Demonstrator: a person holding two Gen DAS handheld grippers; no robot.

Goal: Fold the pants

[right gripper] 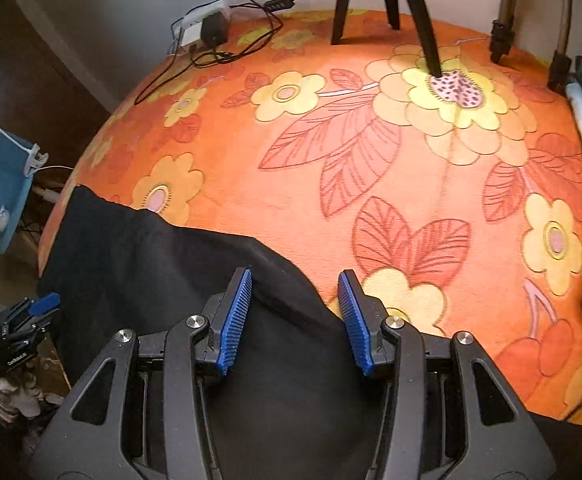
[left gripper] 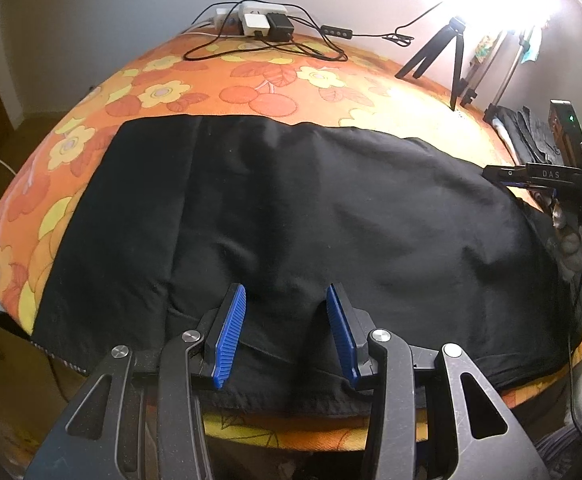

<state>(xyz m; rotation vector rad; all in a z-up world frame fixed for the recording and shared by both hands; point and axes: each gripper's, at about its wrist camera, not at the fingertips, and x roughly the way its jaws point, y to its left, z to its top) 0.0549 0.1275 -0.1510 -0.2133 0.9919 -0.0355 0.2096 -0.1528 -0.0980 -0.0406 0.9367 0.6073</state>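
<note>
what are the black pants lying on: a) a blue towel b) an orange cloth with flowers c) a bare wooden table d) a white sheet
b: the pants lie spread flat on the orange floral cloth, which shows around them in both wrist views.

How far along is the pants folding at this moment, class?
Done: the black pants lie spread on the floral cloth, seemingly doubled over, layered edges at the near side. In hand: nothing; the left gripper and right gripper hover open above the fabric. Left: the pants still lie long across the surface, so further folds into a compact bundle remain.
</note>
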